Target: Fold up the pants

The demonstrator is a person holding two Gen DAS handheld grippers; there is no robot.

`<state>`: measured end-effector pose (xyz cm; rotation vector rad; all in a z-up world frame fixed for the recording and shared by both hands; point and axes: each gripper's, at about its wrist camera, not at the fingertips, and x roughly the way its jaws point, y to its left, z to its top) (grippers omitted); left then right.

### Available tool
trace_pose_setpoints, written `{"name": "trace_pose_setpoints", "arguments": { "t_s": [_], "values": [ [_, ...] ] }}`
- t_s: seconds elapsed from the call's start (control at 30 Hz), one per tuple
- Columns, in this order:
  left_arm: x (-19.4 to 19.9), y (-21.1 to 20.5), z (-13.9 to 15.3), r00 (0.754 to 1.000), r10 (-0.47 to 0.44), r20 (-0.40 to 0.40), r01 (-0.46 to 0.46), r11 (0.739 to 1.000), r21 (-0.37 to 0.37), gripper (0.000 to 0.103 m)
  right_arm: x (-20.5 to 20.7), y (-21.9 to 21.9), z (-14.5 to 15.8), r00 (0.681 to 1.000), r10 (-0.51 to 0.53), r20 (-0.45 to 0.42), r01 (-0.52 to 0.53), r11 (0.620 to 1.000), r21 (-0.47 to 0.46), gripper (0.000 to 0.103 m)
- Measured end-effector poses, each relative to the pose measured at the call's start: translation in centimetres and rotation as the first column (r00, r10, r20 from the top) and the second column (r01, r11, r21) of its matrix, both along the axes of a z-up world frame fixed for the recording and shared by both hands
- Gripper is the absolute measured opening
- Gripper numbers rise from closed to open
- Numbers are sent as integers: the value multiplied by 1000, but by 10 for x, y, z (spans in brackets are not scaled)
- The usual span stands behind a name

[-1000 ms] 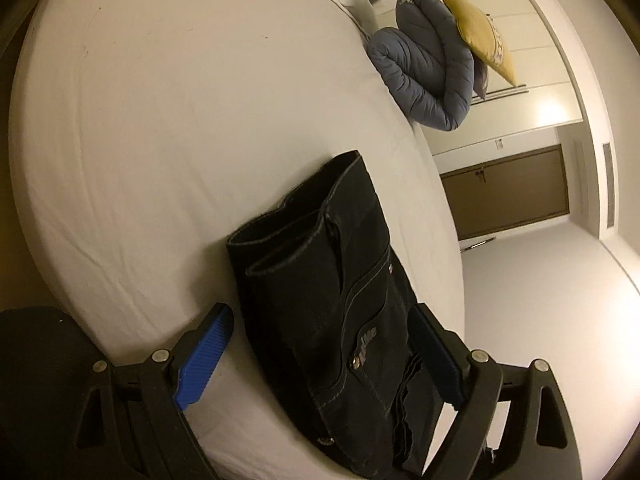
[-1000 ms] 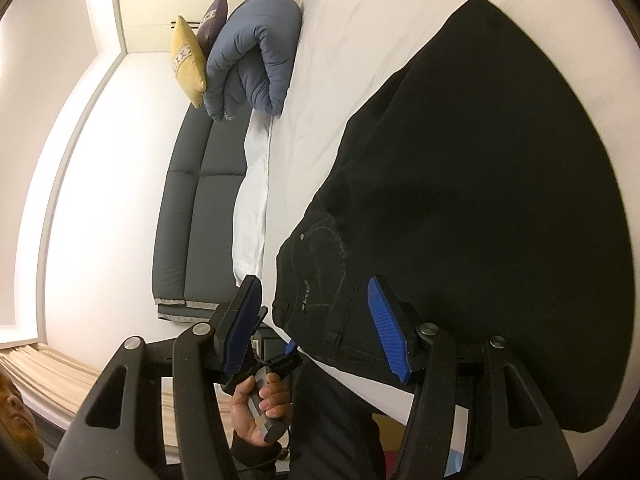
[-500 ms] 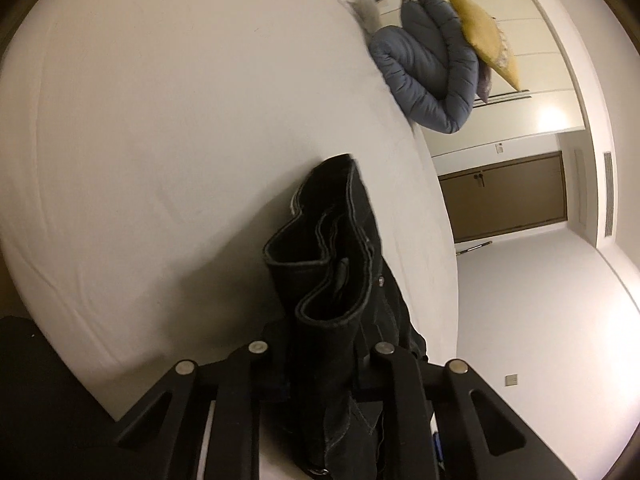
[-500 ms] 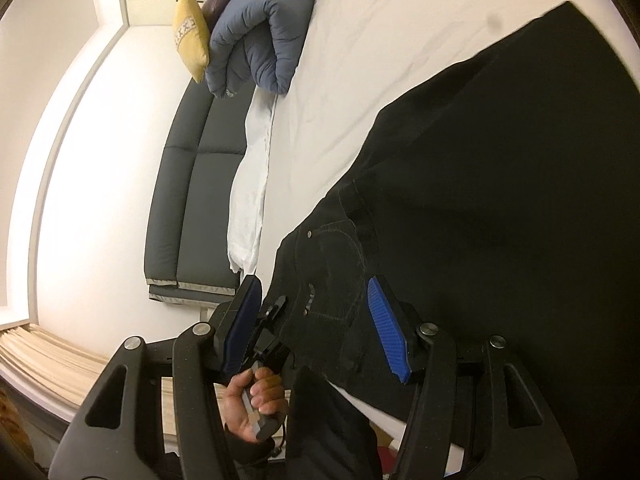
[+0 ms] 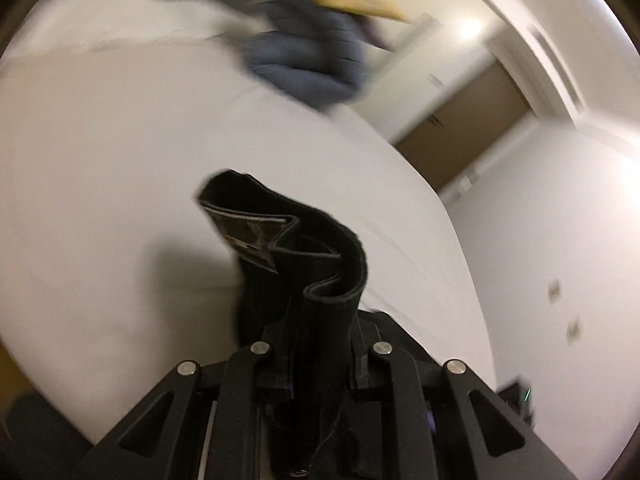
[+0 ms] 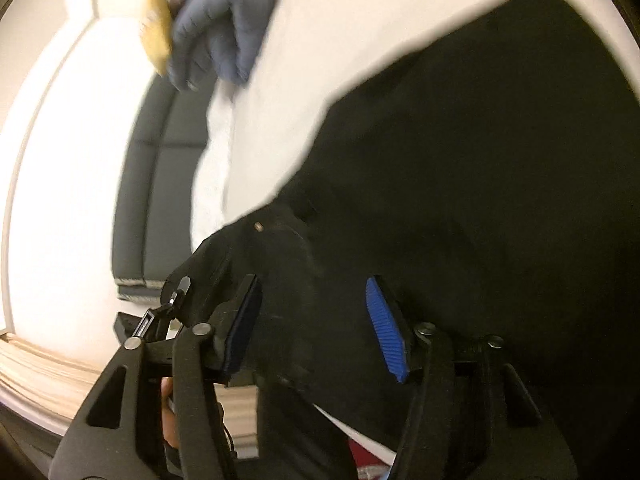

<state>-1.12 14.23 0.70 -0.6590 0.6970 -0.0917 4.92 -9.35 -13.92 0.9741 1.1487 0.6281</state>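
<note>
Pants (image 5: pixel 304 280) of dark denim are bunched between the fingers of the left gripper (image 5: pixel 316 356), which is pinched tight on the waistband end; that fold of cloth stands up clear of the white bed (image 5: pixel 100 160) in the left wrist view. In the right wrist view the rest of the garment spreads flat and black across the sheet toward the bed's near edge, and its waist end hangs over that edge. The right gripper (image 6: pixel 316 328) hovers there with its blue pads (image 6: pixel 386 332) spread apart, dark cloth lying between them but neither pad pressing on it. At the far end of the bed a rolled blue-grey duvet (image 6: pixel 224 28) lies against a yellow cushion (image 6: pixel 156 36). Beside the bed stands a dark sofa (image 6: pixel 160 184). Both views are blurred.
</note>
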Motion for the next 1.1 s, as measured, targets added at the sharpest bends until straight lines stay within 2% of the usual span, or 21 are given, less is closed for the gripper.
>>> {"name": "trace_pose_setpoints", "arguments": {
  "t_s": [0.1, 0.17, 0.27, 0.37, 0.47, 0.6, 0.67, 0.73, 0.8, 0.87, 0.93, 0.97, 1.1],
  "values": [
    [9, -71, 17, 987, -162, 23, 157, 978, 139, 18, 8, -14, 17, 999, -22, 23, 21, 999, 40, 62],
    [12, -120, 15, 964, -266, 12, 257, 939, 231, 18, 15, -23, 31, 998, -30, 48, 27, 998, 58, 65],
    [9, -172, 3, 935, -354, -26, 345, 887, 306, 18, 29, -32, 53, 996, 0, 93, -6, 998, 61, 68],
    [7, -205, -7, 915, -398, -65, 392, 840, 375, 18, 40, -33, 67, 993, 48, 111, -49, 999, 4, 69],
    [-2, -229, -12, 892, -444, -84, 430, 776, 460, 18, 48, -37, 72, 989, 92, 115, -87, 995, -53, 69],
    [-4, -248, -14, 875, -474, -97, 453, 734, 506, 18, 51, -31, 71, 988, 124, 94, -113, 987, -113, 69],
    [-9, -257, -16, 864, -492, -110, 466, 696, 547, 18, 54, -29, 65, 991, 126, 55, -117, 983, -140, 69],
    [-10, -267, -20, 855, -504, -126, 477, 666, 573, 18, 53, -27, 64, 989, 131, 66, -121, 984, -133, 69],
    [-10, -274, -24, 848, -512, -139, 487, 646, 588, 18, 51, -26, 67, 985, 146, 89, -129, 975, -181, 63],
    [-9, -275, -28, 845, -514, -147, 491, 636, 595, 18, 51, -23, 70, 978, 180, 102, -146, 950, -275, 35],
    [-8, -278, -30, 838, -523, -154, 502, 630, 593, 18, 51, -27, 66, 977, 187, 99, -146, 935, -323, 21],
    [-7, -280, -31, 833, -531, -157, 509, 624, 593, 18, 50, -30, 64, 978, 183, 99, -143, 937, -318, 16],
    [13, -288, -32, 815, -556, -163, 528, 597, 604, 18, 48, -47, 62, 974, 172, 145, -115, 935, -336, 13]
  ]
}}
